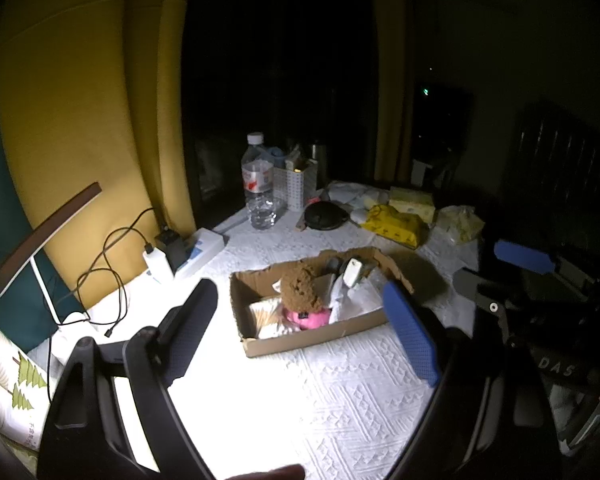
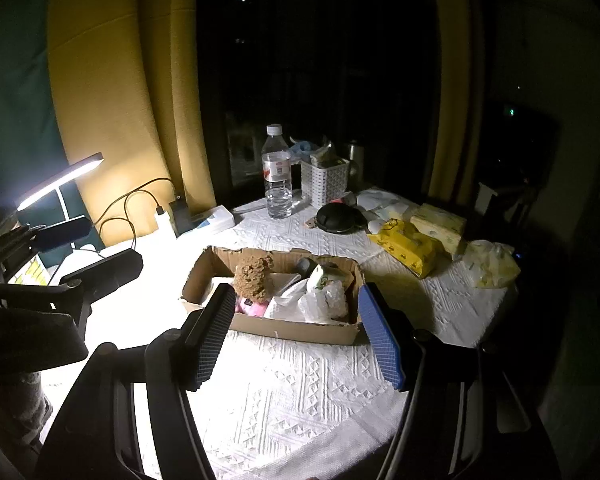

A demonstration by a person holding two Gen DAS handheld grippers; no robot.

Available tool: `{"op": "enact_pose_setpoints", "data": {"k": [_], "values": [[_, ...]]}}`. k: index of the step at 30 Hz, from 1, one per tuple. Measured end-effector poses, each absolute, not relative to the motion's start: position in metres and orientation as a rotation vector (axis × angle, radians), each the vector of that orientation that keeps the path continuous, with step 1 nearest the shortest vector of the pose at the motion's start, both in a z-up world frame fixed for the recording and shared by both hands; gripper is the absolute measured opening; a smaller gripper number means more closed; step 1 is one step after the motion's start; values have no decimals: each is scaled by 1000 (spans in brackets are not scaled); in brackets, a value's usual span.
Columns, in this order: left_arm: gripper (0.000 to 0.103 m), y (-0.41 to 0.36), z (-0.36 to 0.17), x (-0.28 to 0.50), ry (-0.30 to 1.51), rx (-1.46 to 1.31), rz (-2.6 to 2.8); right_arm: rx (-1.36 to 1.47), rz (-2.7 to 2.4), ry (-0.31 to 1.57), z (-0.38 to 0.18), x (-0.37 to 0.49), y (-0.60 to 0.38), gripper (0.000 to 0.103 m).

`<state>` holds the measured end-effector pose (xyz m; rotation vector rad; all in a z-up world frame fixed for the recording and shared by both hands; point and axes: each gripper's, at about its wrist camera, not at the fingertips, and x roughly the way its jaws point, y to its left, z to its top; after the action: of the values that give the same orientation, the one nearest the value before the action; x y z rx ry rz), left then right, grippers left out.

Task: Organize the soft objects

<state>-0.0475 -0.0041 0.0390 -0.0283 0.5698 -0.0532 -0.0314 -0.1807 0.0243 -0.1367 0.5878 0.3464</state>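
Observation:
A shallow cardboard box (image 1: 320, 338) (image 2: 300, 330) sits mid-table on the white patterned cloth. In it a brown curly plush toy (image 1: 302, 290) (image 2: 254, 276) with a pink body (image 1: 306, 318) (image 2: 252, 308) stands beside white plastic bags (image 2: 320, 304) and other items. My left gripper (image 1: 300, 328) is open and empty, hovering in front of the box. My right gripper (image 2: 298, 334) is open and empty, its fingers framing the box's near wall. The right gripper also shows at the right of the left wrist view (image 1: 496, 276), the left gripper at the left of the right wrist view (image 2: 84, 252).
A water bottle (image 2: 277, 172), a white perforated basket (image 2: 324, 180), a black round case (image 2: 336, 218), yellow tissue packs (image 2: 408, 250) and a pale plastic bag (image 2: 490, 264) stand behind the box. A lit desk lamp (image 2: 60, 180), chargers and cables (image 1: 112, 264) lie at left.

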Motion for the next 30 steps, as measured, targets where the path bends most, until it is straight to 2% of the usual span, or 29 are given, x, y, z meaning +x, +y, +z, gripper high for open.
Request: {"op": "enact_pose_setpoints", "data": {"k": [30], "values": [[86,-5,35,-46,577,-32,-65,-138,348,592,23,-29,-181,67]]}}
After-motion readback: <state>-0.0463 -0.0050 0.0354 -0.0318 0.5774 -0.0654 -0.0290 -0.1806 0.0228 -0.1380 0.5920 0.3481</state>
